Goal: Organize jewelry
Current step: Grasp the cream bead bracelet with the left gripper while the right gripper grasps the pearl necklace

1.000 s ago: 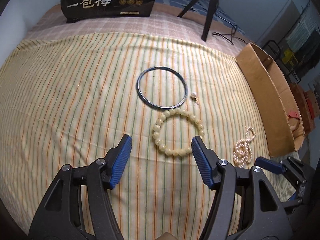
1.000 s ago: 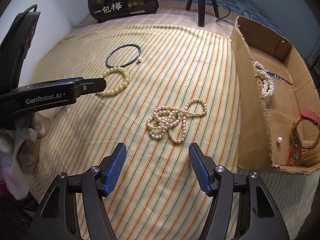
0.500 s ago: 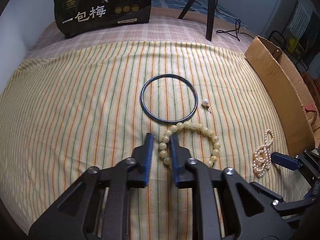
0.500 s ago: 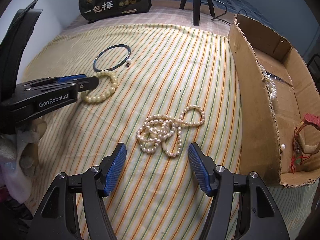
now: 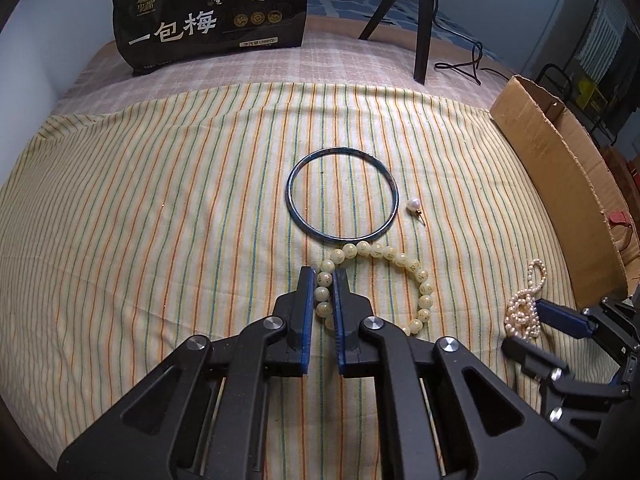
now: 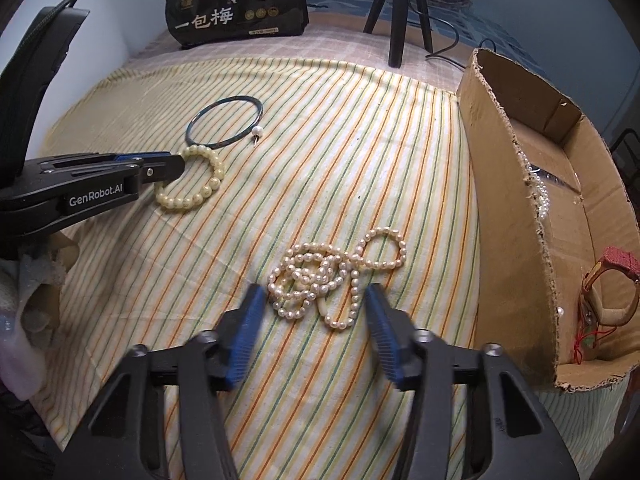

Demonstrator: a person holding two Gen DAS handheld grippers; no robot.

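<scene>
My left gripper [image 5: 323,280] is shut on the near-left side of a pale yellow bead bracelet [image 5: 400,258] lying on the striped cloth. In the right wrist view the same left gripper [image 6: 180,164] pinches that bead bracelet [image 6: 200,196]. My right gripper [image 6: 314,294] hangs over a tangled pearl necklace [image 6: 320,276]. Its jaws are closing with the pearls between them, and the pads stand clear of the beads. A thin blue bangle [image 5: 344,237] and a pearl earring [image 5: 413,203] lie just beyond the bracelet.
A cardboard box [image 6: 504,184] stands at the right, holding a pearl strand and a red-strapped piece [image 6: 616,264]. A black snack bag [image 5: 208,16] and tripod legs [image 5: 424,20] stand at the back. A gloved hand [image 6: 36,280] grips the left tool.
My left jaws came together on the bead bracelet after moving in over it. My right jaws narrowed around the pearl necklace, which now sits closer to them.
</scene>
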